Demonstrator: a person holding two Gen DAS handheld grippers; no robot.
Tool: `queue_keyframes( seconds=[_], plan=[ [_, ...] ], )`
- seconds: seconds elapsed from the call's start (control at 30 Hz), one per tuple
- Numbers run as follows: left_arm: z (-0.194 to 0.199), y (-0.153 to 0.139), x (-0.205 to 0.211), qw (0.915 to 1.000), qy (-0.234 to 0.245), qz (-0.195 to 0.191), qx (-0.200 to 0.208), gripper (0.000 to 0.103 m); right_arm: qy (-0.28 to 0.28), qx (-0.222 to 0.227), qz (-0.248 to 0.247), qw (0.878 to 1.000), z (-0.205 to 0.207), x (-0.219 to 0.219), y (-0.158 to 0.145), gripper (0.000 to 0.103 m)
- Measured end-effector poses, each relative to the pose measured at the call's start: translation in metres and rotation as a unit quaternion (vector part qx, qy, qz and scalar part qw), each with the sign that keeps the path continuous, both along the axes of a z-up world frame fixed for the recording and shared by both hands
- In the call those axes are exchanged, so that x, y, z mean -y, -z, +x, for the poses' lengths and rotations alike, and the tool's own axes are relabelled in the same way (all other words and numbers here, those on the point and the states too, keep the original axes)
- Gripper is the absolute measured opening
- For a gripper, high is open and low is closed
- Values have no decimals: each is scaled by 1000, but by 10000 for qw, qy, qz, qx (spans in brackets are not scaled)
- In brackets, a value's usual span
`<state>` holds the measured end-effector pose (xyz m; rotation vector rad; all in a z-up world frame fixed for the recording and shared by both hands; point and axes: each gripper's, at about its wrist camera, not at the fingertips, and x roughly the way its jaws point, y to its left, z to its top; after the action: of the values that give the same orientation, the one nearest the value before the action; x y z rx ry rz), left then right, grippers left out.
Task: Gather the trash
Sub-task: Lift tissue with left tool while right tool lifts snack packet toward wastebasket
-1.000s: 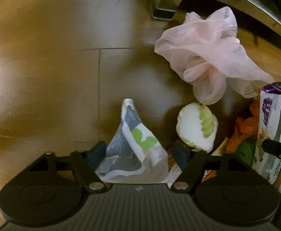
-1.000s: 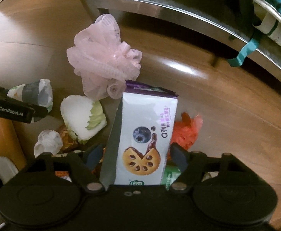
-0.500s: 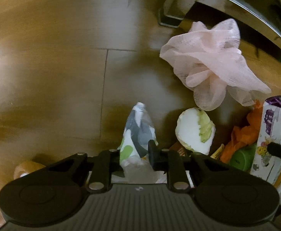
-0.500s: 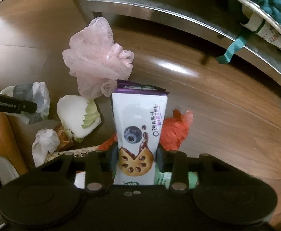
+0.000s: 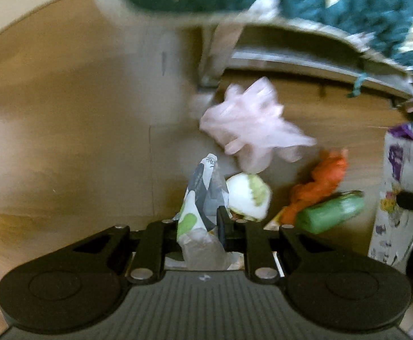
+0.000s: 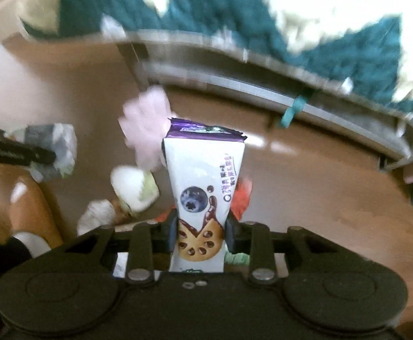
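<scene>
My left gripper is shut on a crumpled grey, white and green printed wrapper, which hangs above the wooden floor. My right gripper has a white and purple biscuit packet upright between its fingers. Its jaws are still closing, and the pads press on the packet's sides. In the left wrist view the packet shows at the right edge. In the right wrist view the wrapper shows at the left. Both views are blurred.
On the floor below lie a pink mesh sponge, a white and green vegetable piece, crumpled orange plastic, a green cylinder and a white tissue. A metal furniture frame with a teal and white blanket runs behind.
Both grippers closed, the left on the wrapper and the right on the biscuit packet, then rose with them. The floor litter now looks smaller and farther below, and the blanket has come into view.
</scene>
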<state>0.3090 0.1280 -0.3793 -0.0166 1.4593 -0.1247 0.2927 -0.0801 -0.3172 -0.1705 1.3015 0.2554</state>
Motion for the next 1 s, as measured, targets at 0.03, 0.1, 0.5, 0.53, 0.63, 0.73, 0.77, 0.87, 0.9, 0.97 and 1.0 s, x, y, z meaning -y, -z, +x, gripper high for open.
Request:
queue_keyframes(
  seconds=[0.03, 0.1, 0.5, 0.53, 0.63, 0.73, 0.77, 0.87, 0.9, 0.97, 1.0],
  plan=[
    [-2, -16, 4, 9999, 50, -7, 110, 18, 2, 123, 66, 9999, -2, 0, -15, 30],
    [-4, -44, 12, 9994, 93, -49, 321, 18, 10, 330, 179, 9993, -7, 1, -44, 30],
    [-45, -246, 52, 9757, 192, -219, 2174, 18, -71, 1660, 700, 9836, -47, 21, -209, 31],
    [-50, -261, 55, 9723, 217, -192, 2319, 18, -95, 1791, 712, 9812, -52, 24, -221, 31],
    [-65, -299, 62, 9624, 251, -174, 2698, 18, -120, 2152, 808, 9731, -63, 34, -259, 31],
    [-80, -335, 68, 9528, 271, -160, 3021, 18, -159, 2496, 860, 9644, -74, 42, -294, 31],
    [-84, -345, 71, 9500, 281, -151, 3105, 18, -187, 2593, 876, 9616, -76, 44, -304, 31],
    [-90, -374, 77, 9425, 281, -115, 3327, 18, -256, 2917, 897, 9520, -81, 50, -334, 30],
    [-92, -382, 80, 9403, 283, -110, 3390, 18, -267, 3030, 922, 9482, -81, 52, -345, 31],
    [-91, -401, 85, 9335, 284, -104, 3573, 18, -261, 3228, 976, 9411, -77, 56, -364, 30],
    [-92, -411, 87, 9299, 289, -113, 3664, 18, -251, 3328, 986, 9375, -73, 57, -371, 30]
  ],
)
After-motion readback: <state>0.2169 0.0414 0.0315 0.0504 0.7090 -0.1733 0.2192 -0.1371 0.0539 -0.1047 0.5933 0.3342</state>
